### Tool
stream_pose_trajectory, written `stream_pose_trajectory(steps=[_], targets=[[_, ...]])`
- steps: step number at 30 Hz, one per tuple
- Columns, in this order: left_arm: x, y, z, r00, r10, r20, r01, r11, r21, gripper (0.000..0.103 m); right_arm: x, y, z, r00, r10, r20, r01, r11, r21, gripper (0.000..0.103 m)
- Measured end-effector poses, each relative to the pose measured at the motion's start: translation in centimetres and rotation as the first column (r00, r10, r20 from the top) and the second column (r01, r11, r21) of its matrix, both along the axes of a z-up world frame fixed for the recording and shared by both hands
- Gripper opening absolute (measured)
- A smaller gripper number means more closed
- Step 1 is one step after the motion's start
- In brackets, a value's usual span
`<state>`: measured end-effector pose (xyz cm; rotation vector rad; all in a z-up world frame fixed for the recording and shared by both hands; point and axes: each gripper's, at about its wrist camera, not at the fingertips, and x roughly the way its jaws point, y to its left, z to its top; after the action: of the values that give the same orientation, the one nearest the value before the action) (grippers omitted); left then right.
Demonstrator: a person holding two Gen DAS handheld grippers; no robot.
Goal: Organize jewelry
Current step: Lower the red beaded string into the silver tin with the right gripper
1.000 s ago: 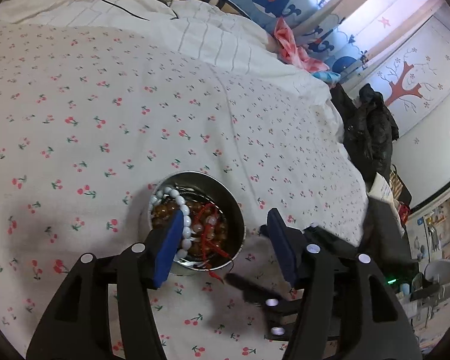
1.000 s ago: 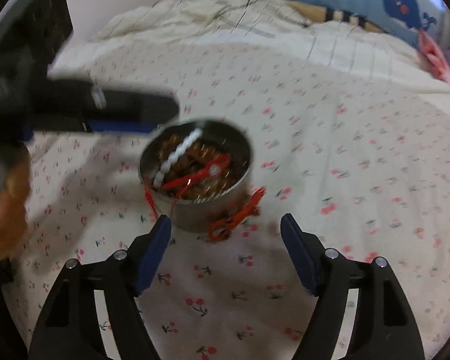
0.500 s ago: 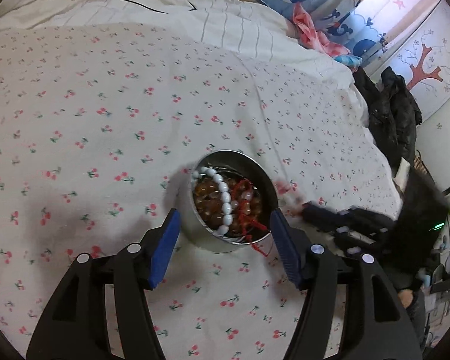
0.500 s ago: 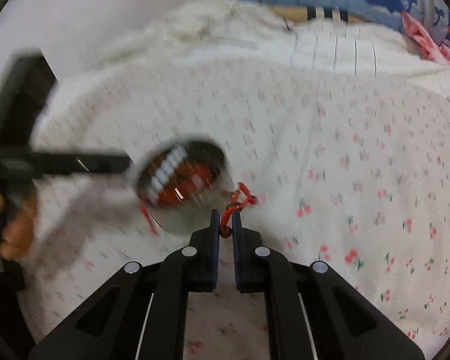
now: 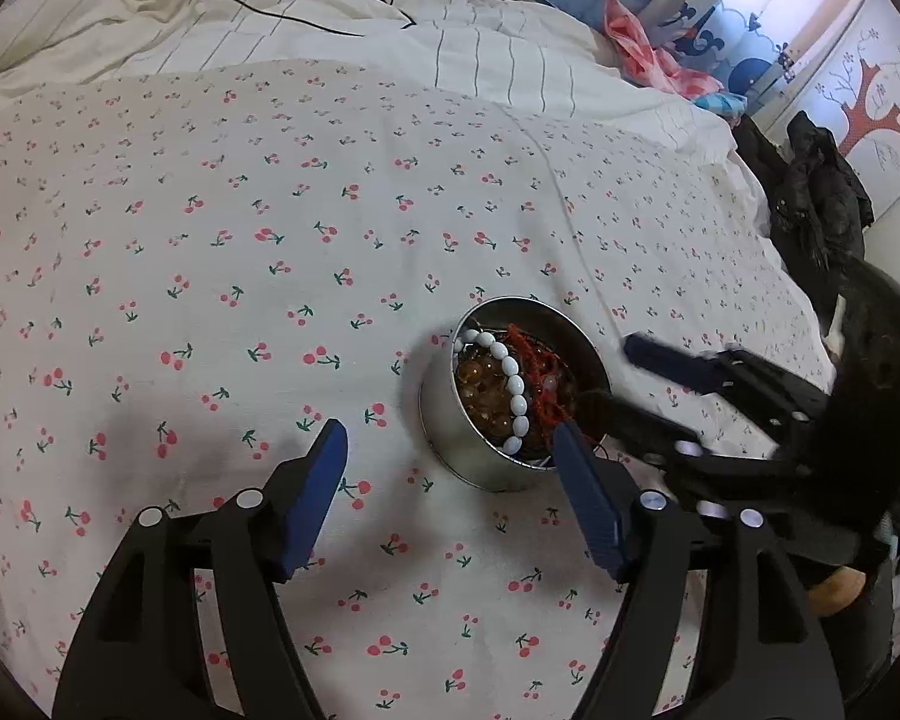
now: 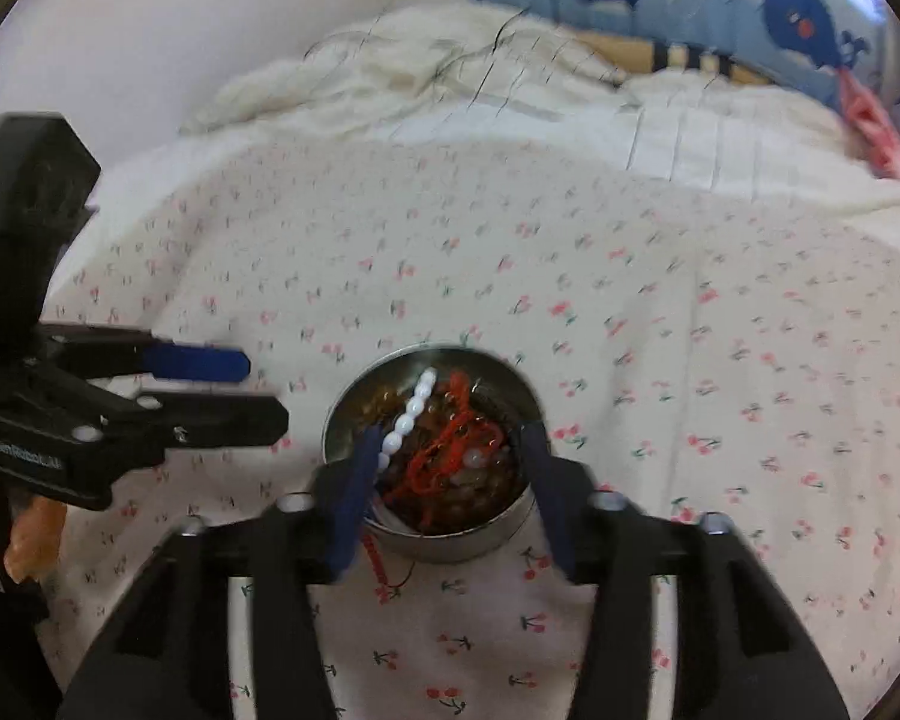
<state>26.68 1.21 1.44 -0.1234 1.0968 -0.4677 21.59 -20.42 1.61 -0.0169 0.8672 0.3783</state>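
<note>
White beads (image 5: pixel 513 383), red cord (image 6: pixel 444 450), cherry-print sheet (image 5: pixel 270 240), blue fingers (image 5: pixel 312 498).

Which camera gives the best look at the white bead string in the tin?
The left wrist view: the white bead string lies sharp and unblocked across the tin. In the right wrist view the picture is blurred, and one of the right gripper fingers covers the string's near end.

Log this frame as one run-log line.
stage: jewelry in tin | left gripper: open, beside tin | right gripper: open, over tin | red cord, white beads: inside | sheet
</note>
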Motion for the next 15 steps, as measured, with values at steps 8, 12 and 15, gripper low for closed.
stream_pose_trajectory(steps=[8, 12, 15], targets=[[-0.2, -0.1, 0.3, 1.000, 0.001, -0.002, -0.001, 1.000, -0.011, 0.072, -4.0, -2.0, -1.9, 0.998, -0.013, -0.068, 0.016, 0.999, 0.042, 0.063], [-0.2, -0.3, 0.3, 1.000, -0.003, -0.001, 0.003, 1.000, -0.010, 0.073, -3.2, -2.3, -3.7, 0.990, -0.036, -0.136, 0.057, 0.986, 0.154, 0.049], [-0.2, -0.2, 0.2, 1.000, -0.001, -0.005, 0.001, 1.000, -0.016, 0.073, -2.8, -2.4, -4.2, 0.987, -0.047, -0.156, 0.078, 0.978, 0.195, 0.011]])
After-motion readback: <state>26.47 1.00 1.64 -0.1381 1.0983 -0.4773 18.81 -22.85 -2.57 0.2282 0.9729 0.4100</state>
